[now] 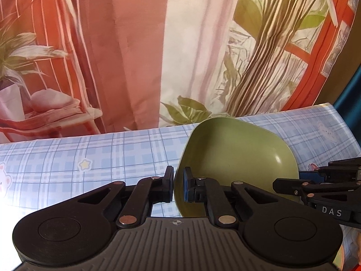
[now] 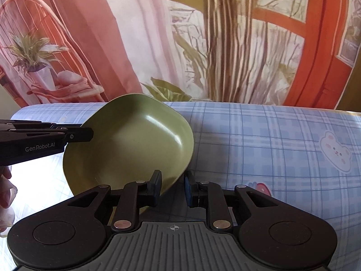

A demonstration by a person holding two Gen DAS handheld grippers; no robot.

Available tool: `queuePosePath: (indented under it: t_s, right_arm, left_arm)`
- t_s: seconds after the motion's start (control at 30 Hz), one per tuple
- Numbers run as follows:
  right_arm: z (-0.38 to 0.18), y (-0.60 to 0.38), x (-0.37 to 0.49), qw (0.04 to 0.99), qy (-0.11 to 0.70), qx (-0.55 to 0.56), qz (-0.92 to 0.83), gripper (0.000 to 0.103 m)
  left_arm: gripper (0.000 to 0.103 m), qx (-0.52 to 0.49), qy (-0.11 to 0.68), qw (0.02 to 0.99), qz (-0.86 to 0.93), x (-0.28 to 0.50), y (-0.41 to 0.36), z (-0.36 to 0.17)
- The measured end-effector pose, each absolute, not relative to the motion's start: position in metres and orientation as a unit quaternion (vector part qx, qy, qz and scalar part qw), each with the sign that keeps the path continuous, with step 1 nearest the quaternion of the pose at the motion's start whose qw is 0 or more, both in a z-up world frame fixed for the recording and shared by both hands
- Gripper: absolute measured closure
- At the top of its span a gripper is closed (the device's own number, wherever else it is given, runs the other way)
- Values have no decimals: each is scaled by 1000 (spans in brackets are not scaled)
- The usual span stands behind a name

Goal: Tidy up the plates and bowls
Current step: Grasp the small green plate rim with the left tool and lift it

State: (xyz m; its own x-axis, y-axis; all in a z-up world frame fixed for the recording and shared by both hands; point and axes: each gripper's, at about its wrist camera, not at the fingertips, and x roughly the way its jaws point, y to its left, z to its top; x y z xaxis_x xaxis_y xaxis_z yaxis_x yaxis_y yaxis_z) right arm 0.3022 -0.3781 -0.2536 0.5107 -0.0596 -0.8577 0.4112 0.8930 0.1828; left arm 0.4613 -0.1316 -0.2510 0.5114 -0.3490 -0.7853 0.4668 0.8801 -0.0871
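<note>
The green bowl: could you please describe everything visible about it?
The green bowl is an olive, rounded-square dish with a glossy, empty inside, apparently plastic or melamine. It is tilted, its far rim raised above the blue plaid tablecloth. The left hand-held gripper pinches one rim and the right hand-held gripper straddles the other.

Table (image 2: pixel 259 135) covered in a pale blue plaid cloth (image 1: pixel 56 158) printed with bears and a star. Carries one green bowl (image 2: pixel 135 144), tilted, near the far edge by the patterned curtain.
</note>
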Motion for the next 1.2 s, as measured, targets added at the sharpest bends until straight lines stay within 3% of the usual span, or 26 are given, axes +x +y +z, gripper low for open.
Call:
queuePosePath:
  t_s: [0.33,1.2]
  right_arm:
    - [-238,-379,304,865,449,163,-157,91]
    - [-136,-359,251,906,367,125,-167,91]
  left_arm:
    - [94,58,425,868,-248,443,-118,-225]
    - [93,52,378,888,-255,351,-113,-145]
